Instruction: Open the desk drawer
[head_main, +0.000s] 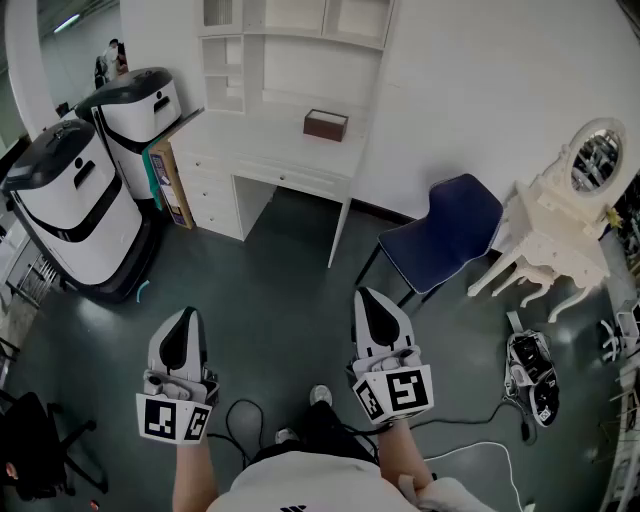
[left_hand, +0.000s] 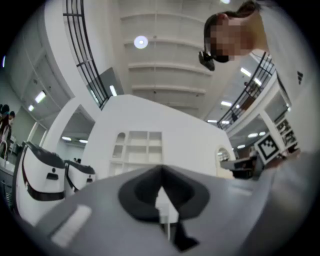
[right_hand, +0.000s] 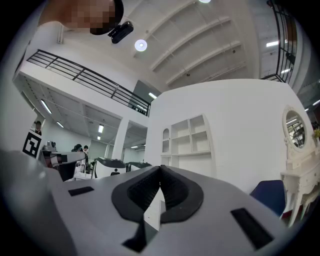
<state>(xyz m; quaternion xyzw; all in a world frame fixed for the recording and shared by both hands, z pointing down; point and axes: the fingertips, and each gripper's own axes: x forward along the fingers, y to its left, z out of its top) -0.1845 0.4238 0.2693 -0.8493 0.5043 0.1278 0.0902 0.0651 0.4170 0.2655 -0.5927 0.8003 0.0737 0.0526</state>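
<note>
your left tool (head_main: 183, 318) and right tool (head_main: 370, 298) are pinched closed, holding nothing, near your body. the desk drawer (head_main: 292, 180) sits shut well ahead, under the white tabletop (head_main: 300, 142). closed tools would likely just bump its front, and the blue chair (head_main: 445, 230) could snag you.

I can read no word or number anywhere. The only signs are black-and-white square markers, block patterns without letters. They sit on the left cube (head_main: 177, 420) at the back of my left gripper (head_main: 185, 313) and on the right cube (head_main: 392, 392) at the back of my right gripper (head_main: 372, 296). In the left gripper view one such marker (left_hand: 268, 146) shows far off to the right of the jaws. In the right gripper view another marker (right_hand: 31, 144) shows far off to the left. Ahead of my left gripper and off to its left, a cardboard box (head_main: 172, 185) carries coloured print on its side, too small to read.
</note>
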